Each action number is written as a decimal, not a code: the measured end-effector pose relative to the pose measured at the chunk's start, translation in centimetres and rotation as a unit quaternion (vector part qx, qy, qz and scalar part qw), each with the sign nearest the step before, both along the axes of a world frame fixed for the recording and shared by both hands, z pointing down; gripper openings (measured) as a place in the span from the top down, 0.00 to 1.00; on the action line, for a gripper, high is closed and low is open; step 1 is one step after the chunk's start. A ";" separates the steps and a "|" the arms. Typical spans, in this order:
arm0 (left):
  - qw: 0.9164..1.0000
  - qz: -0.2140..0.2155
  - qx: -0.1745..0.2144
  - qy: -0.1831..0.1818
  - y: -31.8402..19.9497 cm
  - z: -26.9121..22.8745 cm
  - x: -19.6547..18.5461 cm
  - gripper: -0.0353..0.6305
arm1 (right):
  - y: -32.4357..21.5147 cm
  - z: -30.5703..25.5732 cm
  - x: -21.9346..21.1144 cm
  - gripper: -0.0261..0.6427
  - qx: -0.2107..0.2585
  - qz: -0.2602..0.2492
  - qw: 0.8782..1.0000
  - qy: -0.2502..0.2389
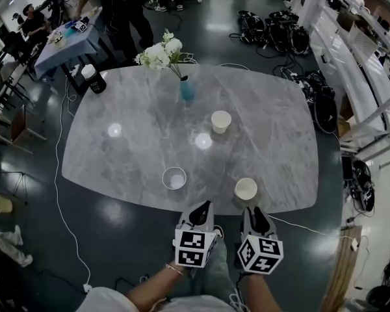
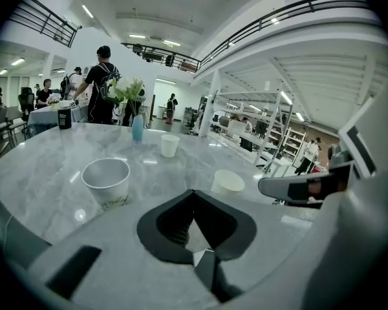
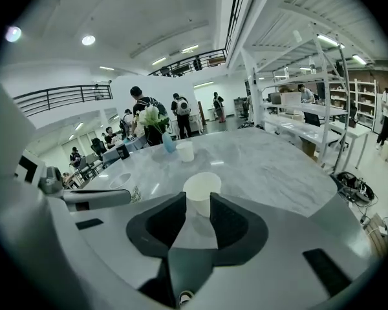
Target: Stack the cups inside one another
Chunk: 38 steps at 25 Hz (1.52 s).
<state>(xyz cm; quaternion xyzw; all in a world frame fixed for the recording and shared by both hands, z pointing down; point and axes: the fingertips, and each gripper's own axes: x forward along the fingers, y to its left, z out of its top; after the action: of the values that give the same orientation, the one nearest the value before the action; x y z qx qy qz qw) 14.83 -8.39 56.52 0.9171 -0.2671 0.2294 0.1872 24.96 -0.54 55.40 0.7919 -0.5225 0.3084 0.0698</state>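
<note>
The desk point(image 1: 117, 155) is pale grey marble with faint veining. The centre cup point(image 1: 221, 121) and lower-right cup point(image 1: 246, 188) are cream; the lower-centre cup point(image 1: 174, 177) is white. The vase point(image 1: 187, 90) is blue, its flowers point(image 1: 161, 52) white. The left gripper point(image 1: 204, 205) and right gripper point(image 1: 254, 210) bear black-and-white square-patterned cubes.

Head view overhead; both gripper views low, sharing the table point(image 1: 273, 148).

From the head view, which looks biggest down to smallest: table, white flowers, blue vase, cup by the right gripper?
Table
White flowers
Blue vase and that cup: they look about alike, so I can't rank them.
</note>
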 end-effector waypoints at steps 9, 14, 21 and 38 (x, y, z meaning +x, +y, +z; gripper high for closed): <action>1.000 0.000 -0.013 -0.022 -0.5 4.1 0.6 0.95 | -1.8 5.1 0.9 0.75 -0.025 -0.010 1.000 -0.012; 0.999 -0.002 -0.025 -0.026 -0.7 5.9 0.8 0.95 | -2.8 6.6 1.2 0.69 -0.036 -0.020 0.999 -0.007; 0.999 -0.007 -0.033 -0.027 -1.7 7.1 1.5 0.95 | -4.7 8.0 1.7 0.65 -0.051 -0.041 0.998 0.007; 0.998 -0.020 -0.052 -0.029 -2.3 7.9 1.8 0.95 | -6.6 8.0 2.8 0.65 -0.050 -0.049 0.997 0.031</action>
<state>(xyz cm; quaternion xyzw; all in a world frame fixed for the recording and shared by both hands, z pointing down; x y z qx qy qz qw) 16.63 -10.68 64.44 0.8936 -0.2783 0.2656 0.2311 27.78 -7.15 63.35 0.7698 -0.5425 0.3055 0.1406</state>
